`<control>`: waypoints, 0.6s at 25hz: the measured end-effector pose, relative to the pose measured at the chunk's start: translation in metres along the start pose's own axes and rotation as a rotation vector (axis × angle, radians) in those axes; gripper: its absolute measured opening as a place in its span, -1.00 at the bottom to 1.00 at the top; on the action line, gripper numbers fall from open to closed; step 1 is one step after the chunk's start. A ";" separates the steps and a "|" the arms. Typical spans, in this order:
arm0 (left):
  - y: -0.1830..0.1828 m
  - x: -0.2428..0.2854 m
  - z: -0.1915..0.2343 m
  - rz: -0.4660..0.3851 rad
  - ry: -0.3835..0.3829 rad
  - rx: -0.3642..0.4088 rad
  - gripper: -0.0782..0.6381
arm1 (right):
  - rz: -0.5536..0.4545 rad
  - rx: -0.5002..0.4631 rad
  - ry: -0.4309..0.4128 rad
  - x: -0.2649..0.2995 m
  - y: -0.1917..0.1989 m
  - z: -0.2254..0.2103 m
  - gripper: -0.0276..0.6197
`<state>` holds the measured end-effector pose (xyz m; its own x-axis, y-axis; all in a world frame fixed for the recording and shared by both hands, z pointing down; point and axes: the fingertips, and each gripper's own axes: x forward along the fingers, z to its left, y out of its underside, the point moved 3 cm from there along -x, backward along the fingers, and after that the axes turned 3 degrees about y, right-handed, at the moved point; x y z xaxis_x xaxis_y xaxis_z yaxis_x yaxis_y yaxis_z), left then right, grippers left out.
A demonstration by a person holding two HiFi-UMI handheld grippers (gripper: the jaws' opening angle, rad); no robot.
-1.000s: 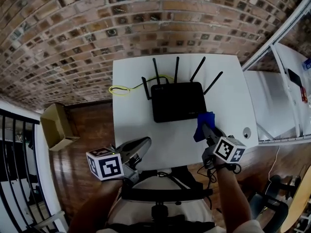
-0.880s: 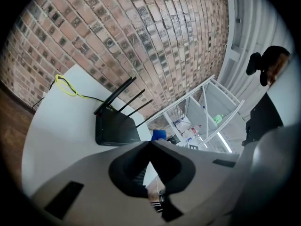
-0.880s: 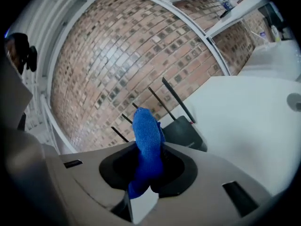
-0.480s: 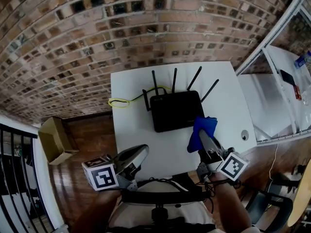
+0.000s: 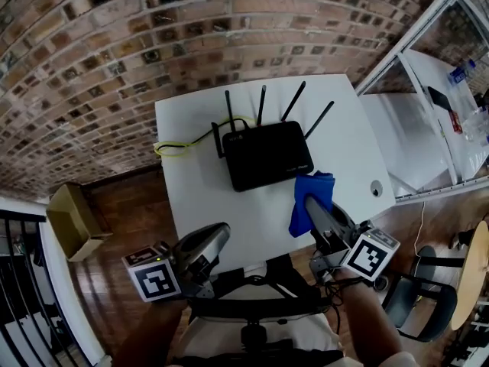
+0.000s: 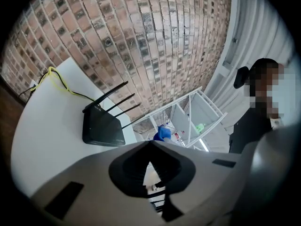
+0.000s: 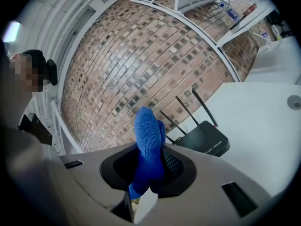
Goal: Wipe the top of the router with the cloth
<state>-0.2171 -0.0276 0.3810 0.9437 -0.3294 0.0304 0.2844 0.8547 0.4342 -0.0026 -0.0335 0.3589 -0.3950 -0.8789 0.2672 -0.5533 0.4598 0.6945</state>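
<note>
- A brick wall (image 5: pixel 153 44) runs behind one white desk (image 5: pixel 199 201).
- One black router (image 5: pixel 267 155) lies flat at the far middle of the desk. It has four antennas along its far edge and a fifth at its left corner.
- There are two grippers, each with a marker cube, both held low at the desk's near edge.
- The right gripper (image 5: pixel 312 209) reaches forward from the lower right, tilted toward the router's near right corner. Its jaws are clenched on the one blue cloth (image 5: pixel 321 186).
- The left gripper (image 5: pixel 221 229) sits at the near left and points toward the router. Its jaws are pressed together with nothing between them.
- The cloth stands up out of the jaws, bunched. It is just beside the router's near right corner and not on its top.
- One yellow cable (image 5: pixel 179 145) loops from the router's left rear across the desk.
</note>
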 end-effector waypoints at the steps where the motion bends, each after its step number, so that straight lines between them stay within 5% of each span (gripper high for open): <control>1: 0.003 0.000 0.000 0.007 0.002 -0.001 -0.75 | -0.003 -0.007 0.003 -0.003 0.000 0.000 -0.57; 15: 0.035 0.041 -0.050 -0.154 -0.070 0.069 -0.75 | 0.024 -0.075 -0.122 -0.046 -0.054 -0.034 -0.59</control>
<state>-0.1597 0.0088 0.3529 0.8750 -0.4837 0.0202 0.4104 0.7633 0.4990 0.0709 -0.0223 0.3319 -0.4964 -0.8437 0.2041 -0.4879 0.4657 0.7383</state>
